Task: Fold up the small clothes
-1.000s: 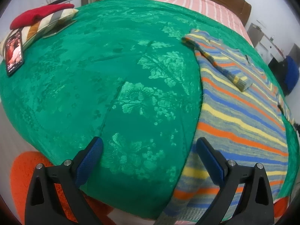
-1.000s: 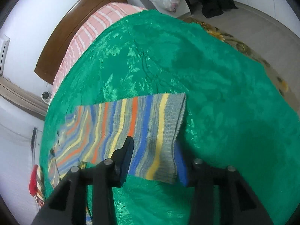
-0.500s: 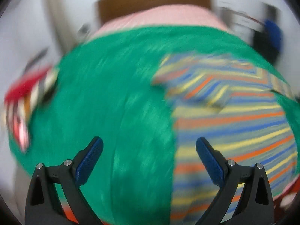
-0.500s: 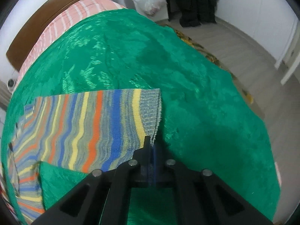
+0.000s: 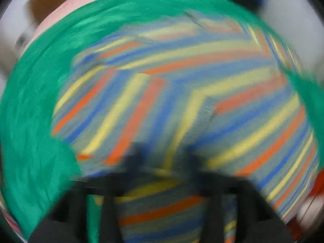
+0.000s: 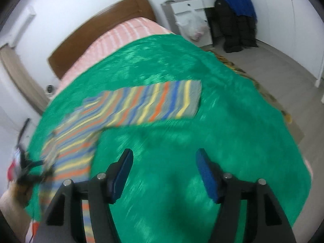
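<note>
While our right tool [image 6: 164, 174] has just been opening, empty, letting go of striped sweater [image 6: 154, 103] at 12 o'clock on bed [image 6: 202, 141], left tool [image 5: 164, 158] has just clamped together over sweater; next fold starts.

A home bedroom: a bed [image 6: 141, 32] with wooden headboard [image 6: 97, 20] and green bedspread [image 6: 222, 111], clothes [image 6: 235, 6] draped far right
</note>
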Demonstrator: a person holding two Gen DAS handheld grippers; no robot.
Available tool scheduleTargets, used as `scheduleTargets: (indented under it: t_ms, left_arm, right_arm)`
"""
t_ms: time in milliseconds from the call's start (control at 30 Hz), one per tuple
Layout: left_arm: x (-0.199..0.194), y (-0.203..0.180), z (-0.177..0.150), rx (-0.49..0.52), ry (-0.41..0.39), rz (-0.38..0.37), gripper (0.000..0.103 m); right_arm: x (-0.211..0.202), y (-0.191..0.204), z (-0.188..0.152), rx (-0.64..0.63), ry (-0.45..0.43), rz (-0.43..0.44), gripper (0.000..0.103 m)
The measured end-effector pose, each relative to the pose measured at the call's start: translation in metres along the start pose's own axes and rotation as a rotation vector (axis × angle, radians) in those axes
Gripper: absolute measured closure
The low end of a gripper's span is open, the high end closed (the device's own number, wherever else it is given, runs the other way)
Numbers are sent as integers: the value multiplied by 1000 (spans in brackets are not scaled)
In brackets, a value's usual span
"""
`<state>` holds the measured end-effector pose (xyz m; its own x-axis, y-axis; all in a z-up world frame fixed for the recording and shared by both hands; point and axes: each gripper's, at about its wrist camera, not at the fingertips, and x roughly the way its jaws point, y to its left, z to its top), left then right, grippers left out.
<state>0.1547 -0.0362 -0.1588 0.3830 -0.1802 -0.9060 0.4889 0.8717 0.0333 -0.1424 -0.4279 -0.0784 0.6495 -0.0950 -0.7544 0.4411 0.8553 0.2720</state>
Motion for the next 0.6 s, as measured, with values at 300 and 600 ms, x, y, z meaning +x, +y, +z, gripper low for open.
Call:
scheduleTargets:
  t_ms: [300,600]
  left_arm:
    - [-74,204,-21,-630,-216,273,100]
    - [-36,287,-79,-829,-100,400,103]
  right_arm:
    - [9,19,-67,-22,7,17,35]
    - [33,43,-80,-76,50,24,35]
